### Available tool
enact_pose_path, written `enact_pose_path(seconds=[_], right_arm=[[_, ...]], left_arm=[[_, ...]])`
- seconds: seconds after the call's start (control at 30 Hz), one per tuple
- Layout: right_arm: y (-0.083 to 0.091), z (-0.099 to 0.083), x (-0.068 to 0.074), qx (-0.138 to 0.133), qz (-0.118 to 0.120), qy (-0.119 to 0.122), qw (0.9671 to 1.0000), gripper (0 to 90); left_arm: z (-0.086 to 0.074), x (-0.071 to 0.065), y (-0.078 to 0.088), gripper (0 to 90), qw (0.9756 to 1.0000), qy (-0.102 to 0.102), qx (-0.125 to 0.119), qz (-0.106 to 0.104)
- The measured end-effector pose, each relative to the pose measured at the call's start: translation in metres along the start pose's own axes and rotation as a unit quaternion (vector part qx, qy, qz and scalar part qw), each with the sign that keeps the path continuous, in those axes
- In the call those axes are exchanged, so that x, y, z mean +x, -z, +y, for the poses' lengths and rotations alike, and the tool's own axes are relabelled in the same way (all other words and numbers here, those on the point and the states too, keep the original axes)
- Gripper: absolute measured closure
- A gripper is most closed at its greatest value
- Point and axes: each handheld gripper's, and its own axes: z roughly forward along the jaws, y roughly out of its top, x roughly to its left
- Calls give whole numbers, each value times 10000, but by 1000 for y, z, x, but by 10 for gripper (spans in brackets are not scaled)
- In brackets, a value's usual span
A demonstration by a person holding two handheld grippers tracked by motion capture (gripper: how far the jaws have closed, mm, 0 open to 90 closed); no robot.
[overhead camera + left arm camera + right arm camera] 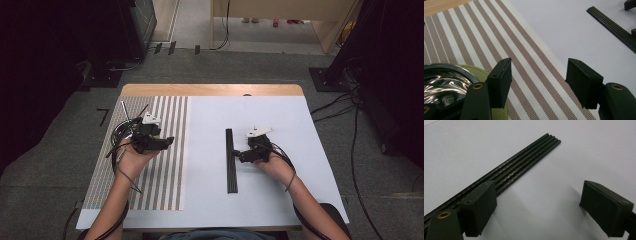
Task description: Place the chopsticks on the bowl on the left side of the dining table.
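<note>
Now, left to right:
Left gripper (539,82): jaws released, nothing between them, hovering over the brown-and-white striped woven placemat (499,40), seemingly ready to handle it.
Mat: flat on the table's left half, coarse mesh weave.
Black ridged strip (230,160): long, narrow, 5 grooved ribs, flat on the smooth white tabletop (280,130), right of the mat.
Right gripper (536,212): jaws released, empty, strip beside 1 pad, likely about to grasp it.

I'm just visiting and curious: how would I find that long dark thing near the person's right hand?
Start at the white sheet covering most of the table, right of the striped mat. Near its middle lies a black ribbed strip, running away from the person, just left of the right tool. It is the sheet's single long, flat, grooved bar.
</note>
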Motion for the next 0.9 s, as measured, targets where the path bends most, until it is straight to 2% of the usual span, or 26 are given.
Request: enact_pose_path(seconds=[0.47, 0.7, 0.9], right_arm=[[0, 0, 0, -5, -1, 0, 10000, 134], [0, 0, 0, 5, -2, 5, 10000, 134], [0, 0, 0, 9, -1, -5, 10000, 134]], left_arm=[[-2, -13, -9, 376, 9999, -35, -89, 49], [-3, -22, -18, 374, 9999, -101, 4, -83], [-2, -31, -25, 374, 9999, -155, -39, -61]])
